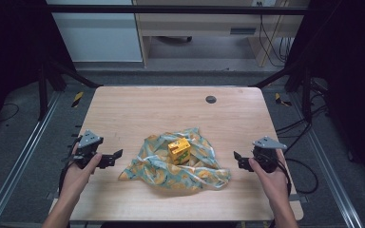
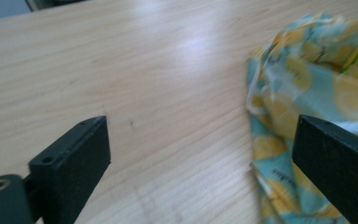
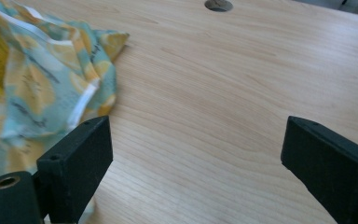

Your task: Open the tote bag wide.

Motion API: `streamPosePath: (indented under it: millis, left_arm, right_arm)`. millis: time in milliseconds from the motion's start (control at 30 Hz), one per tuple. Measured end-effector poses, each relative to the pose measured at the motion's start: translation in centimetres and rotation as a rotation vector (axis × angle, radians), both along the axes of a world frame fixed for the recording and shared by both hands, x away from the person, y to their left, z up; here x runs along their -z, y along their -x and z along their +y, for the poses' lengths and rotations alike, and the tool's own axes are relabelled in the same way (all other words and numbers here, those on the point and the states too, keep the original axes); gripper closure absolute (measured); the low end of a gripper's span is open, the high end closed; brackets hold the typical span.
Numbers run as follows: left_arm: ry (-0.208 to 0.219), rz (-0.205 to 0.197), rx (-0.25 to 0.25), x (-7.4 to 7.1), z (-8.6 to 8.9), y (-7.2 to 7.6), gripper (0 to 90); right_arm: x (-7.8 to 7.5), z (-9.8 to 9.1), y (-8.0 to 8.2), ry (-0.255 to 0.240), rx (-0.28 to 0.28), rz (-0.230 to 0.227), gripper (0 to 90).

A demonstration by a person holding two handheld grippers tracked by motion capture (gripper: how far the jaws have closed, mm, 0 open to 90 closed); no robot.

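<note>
A crumpled teal cloth with a yellow lemon print (image 1: 173, 164) lies in the middle of the wooden table (image 1: 147, 109). A small yellow and orange carton (image 1: 179, 150) stands upright on it. My left gripper (image 1: 115, 156) rests on the table just left of the cloth, open, with bare wood between its jaws. The cloth's edge (image 2: 279, 107) shows in the left gripper view beside the right jaw. My right gripper (image 1: 237, 159) sits just right of the cloth, open and holding nothing. The cloth (image 3: 42, 88) lies to the left in the right gripper view.
A round grey grommet hole (image 1: 211, 99) sits near the table's far edge, also in the right gripper view as a hole (image 3: 218, 5). Black frame posts stand at both far corners. Cables lie on the floor right of the table.
</note>
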State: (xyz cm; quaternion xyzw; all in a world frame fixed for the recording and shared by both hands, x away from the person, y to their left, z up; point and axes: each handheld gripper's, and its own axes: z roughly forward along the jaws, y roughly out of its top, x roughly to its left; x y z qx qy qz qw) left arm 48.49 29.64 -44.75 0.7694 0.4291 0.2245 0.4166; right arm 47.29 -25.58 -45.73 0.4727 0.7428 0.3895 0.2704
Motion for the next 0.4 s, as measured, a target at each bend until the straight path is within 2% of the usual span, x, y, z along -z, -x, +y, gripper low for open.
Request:
streamPosePath:
  millis: [100, 200, 233, 333, 400]
  left_arm:
    - [-0.009, 0.012, -0.023, 1.3, 0.7, 0.4, 3.3]
    - [-0.07, 0.026, -0.039, 2.4, 1.4, 0.7, 4.3]
    - [-0.078, 0.032, -0.046, 2.6, 1.6, 0.7, 4.5]
    - [-0.049, 0.031, -0.078, 2.8, 2.1, 0.9, 5.2]
    - [-0.045, 0.021, -0.083, 2.7, 2.1, 0.8, 5.2]
  right_arm:
    - [1.4, -0.8, 0.0, 0.004, 0.033, 0.019, 9.2]
    - [2.4, -1.4, 0.2, -0.012, 0.045, 0.026, 9.3]
    - [2.7, -1.5, 0.3, -0.005, 0.047, 0.024, 9.3]
    - [3.0, -1.6, 0.5, 0.043, 0.056, 0.03, 9.3]
    - [3.1, -1.6, 0.5, 0.048, 0.067, 0.03, 9.3]
